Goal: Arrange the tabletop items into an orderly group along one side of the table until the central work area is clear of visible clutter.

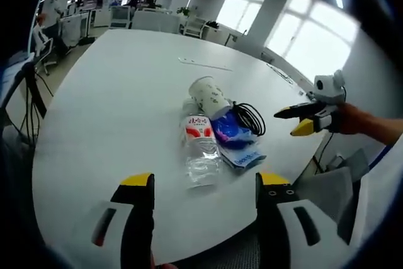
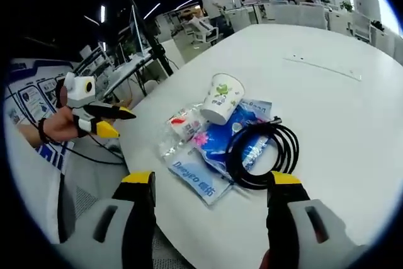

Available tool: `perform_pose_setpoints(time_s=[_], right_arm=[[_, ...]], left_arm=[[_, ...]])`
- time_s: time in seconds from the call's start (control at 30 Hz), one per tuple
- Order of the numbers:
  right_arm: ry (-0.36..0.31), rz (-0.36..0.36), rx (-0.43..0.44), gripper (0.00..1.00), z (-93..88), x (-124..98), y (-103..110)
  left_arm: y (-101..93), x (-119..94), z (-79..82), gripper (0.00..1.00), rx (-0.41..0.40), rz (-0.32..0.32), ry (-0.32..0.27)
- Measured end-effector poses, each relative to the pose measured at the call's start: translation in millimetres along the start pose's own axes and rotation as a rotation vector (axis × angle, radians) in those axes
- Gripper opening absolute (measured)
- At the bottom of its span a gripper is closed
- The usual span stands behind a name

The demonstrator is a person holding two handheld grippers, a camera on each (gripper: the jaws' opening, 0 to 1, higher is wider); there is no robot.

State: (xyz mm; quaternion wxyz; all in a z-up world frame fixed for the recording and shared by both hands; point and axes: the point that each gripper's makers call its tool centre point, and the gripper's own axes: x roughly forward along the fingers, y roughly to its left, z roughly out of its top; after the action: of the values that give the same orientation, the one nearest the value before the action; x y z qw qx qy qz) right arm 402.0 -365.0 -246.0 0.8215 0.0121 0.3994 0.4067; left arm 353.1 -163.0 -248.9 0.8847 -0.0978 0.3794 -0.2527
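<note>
Left gripper view: big white round table (image 1: pixel 113 111), clutter bunched near its close edge. Left gripper (image 1: pixel 201 184) hovers over that edge just short of the pile, jaws spread wide, nothing between them. Largest item is the clear plastic water bottle (image 1: pixel 200 146) with red label, lying on its side, cap end toward the paper cup (image 1: pixel 210 97), which also lies tipped and touches the bottle's top. Blue plastic packets (image 1: pixel 236 140) sit just beside the bottle on the window side, partly under the cup. Black coiled cable (image 1: pixel 250 118) rests against the packets, farthest from the bottle. Right gripper (image 1: pixel 299 120) comes in off the table edge beyond the cable, held in a hand (image 1: pixel 352 120), yellow-tipped jaws slightly apart (empty).

Right gripper view: same pile from the other side. Right gripper (image 2: pixel 211 184) jaws wide apart, empty, just short of the cable (image 2: pixel 264 152), which lies on top of the blue packets (image 2: pixel 214 149). Cup (image 2: pixel 221 97) behind the packets, bottle (image 2: pixel 182 127) beside it at the table (image 2: pixel 352 130) edge. Left gripper (image 2: pixel 116 121) hangs off the table beyond the bottle, jaws a bit apart.
</note>
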Motion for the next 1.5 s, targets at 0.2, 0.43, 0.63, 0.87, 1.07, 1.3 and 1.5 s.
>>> perform_pose_setpoints(time_s=[0.2, 0.43, 0.63, 0.87, 1.07, 1.3, 1.5], right_arm=[[-0.039, 0.008, 0.038, 0.73, 24.0, 20.6, 4.3], [-0.029, 0.036, 0.009, 0.74, 42.3, 43.9, 11.4], [-0.031, 0.049, 0.01, 0.73, 61.0, 61.7, 13.6], [-0.024, 0.036, 0.014, 0.71, 77.6, 82.9, 13.1], [-0.031, -0.012, 0.102, 0.71, 80.0, 96.5, 0.3], [-0.026, -0.037, 0.182, 0.67, 75.1, 108.4, -13.6], [-0.038, -0.026, 0.236, 0.61, 76.6, 119.9, -12.2]], left_arm=[[0.6, 0.2, -0.5, 0.66, -0.012, 0.003, -0.005], [0.0, 0.2, 0.7, 0.66, -0.03, 0.004, -0.018], [2.0, -1.4, 2.9, 0.66, -0.038, 0.007, -0.028], [3.4, -3.0, 0.0, 0.66, -0.036, 0.007, -0.021], [3.9, -4.3, -5.2, 0.66, -0.037, 0.007, -0.011], [6.1, -5.7, -6.1, 0.66, -0.042, 0.01, -0.01], [7.0, -6.4, -7.3, 0.66, -0.041, 0.009, -0.005]])
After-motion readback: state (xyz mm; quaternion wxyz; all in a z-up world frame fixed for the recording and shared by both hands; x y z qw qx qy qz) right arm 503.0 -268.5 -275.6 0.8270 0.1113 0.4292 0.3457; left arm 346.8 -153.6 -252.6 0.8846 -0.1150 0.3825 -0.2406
